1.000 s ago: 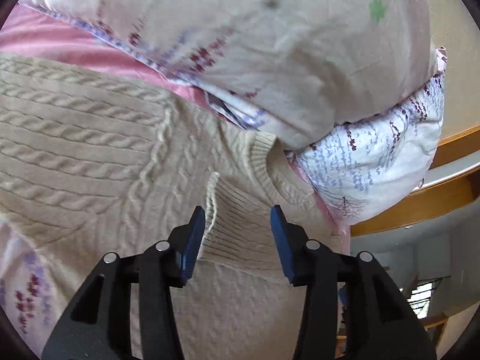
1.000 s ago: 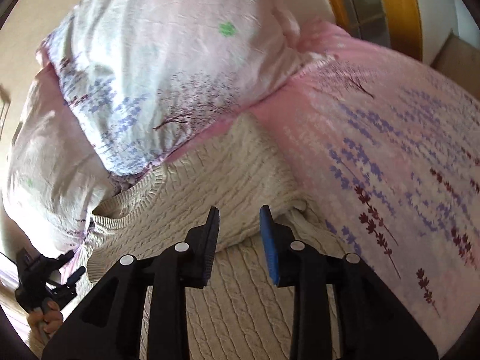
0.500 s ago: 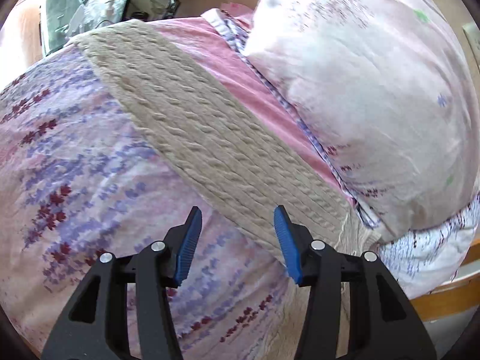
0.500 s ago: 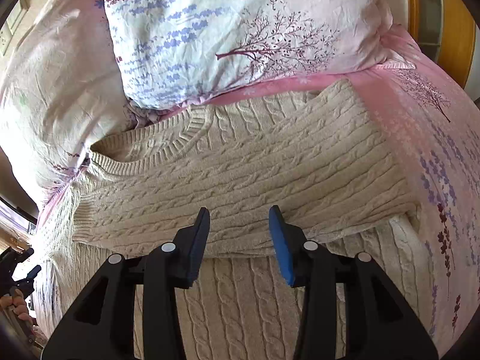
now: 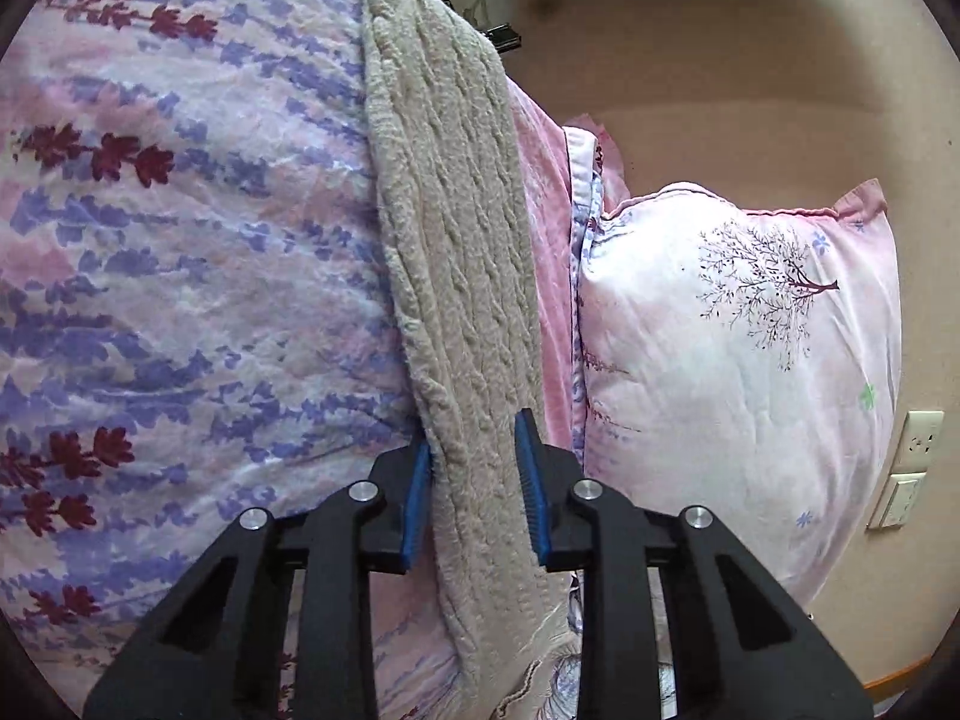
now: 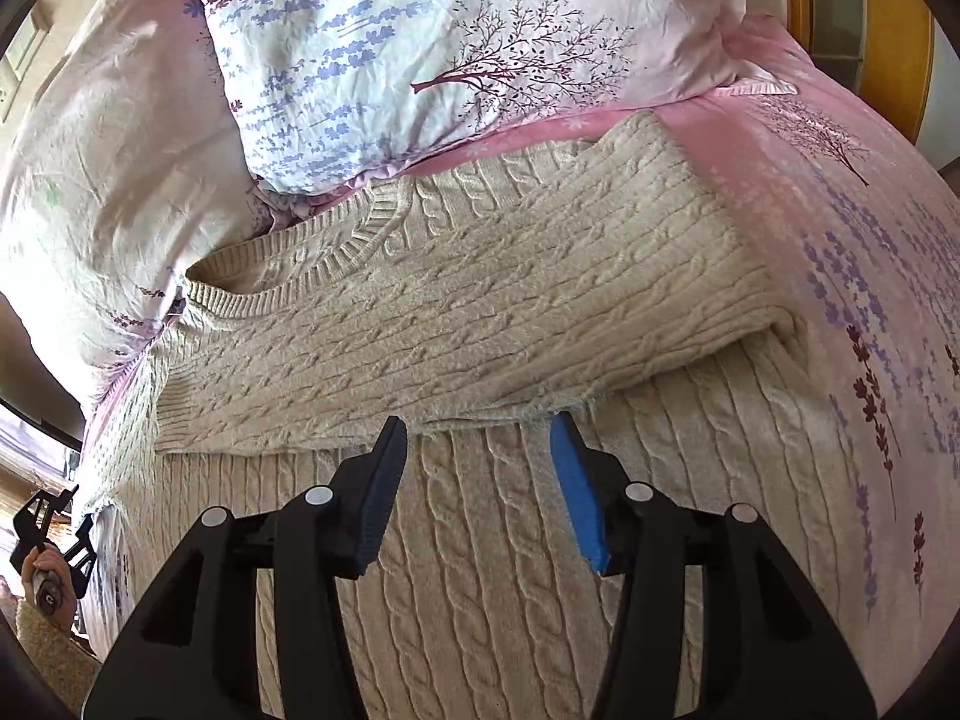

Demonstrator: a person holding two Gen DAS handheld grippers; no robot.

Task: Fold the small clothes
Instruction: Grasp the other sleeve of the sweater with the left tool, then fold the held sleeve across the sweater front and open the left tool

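Only leftward: wall sockets [image 5: 921, 443].

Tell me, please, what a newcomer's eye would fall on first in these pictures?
The cream cable-knit sweater lies across the floral bedspread, one sleeve folded across its chest below the pillows. In the left wrist view, a long strip of the sweater runs between the closing pads of the left gripper. The right gripper hovers with jaws opening, nothing between them, just short of the folded sleeve's edge.
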